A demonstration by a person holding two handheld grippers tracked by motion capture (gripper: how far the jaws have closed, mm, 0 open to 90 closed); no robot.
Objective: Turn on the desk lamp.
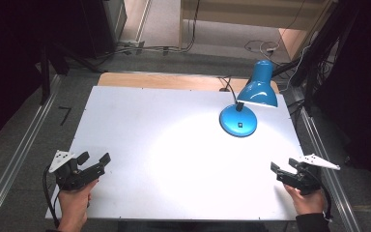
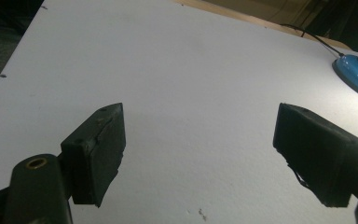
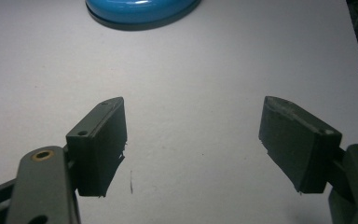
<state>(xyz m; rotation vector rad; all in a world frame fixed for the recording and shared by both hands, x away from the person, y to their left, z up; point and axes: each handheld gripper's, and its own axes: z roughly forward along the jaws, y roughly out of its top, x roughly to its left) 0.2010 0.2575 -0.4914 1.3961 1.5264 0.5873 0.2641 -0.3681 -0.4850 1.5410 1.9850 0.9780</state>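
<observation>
A blue desk lamp (image 1: 251, 96) stands lit at the back right of the white table (image 1: 174, 145), its round base (image 1: 238, 121) in front of the tilted shade. My left gripper (image 1: 95, 160) rests near the front left corner, held in a hand, jaws wide open with bare table between them. My right gripper (image 1: 284, 167) sits by the front right edge, also open and empty. In the left gripper view the open gripper (image 2: 200, 140) faces the lamp base (image 2: 356, 74) far off at the right. The right gripper view has the gripper (image 3: 193, 144) open toward the base (image 3: 140, 9) ahead.
The lamp's black cord (image 1: 228, 86) runs off the back edge onto a wooden board (image 1: 164, 79). Metal rails (image 1: 19, 154) run along both sides of the table. Cables lie on the floor behind. The lamp throws a bright patch on the table's middle.
</observation>
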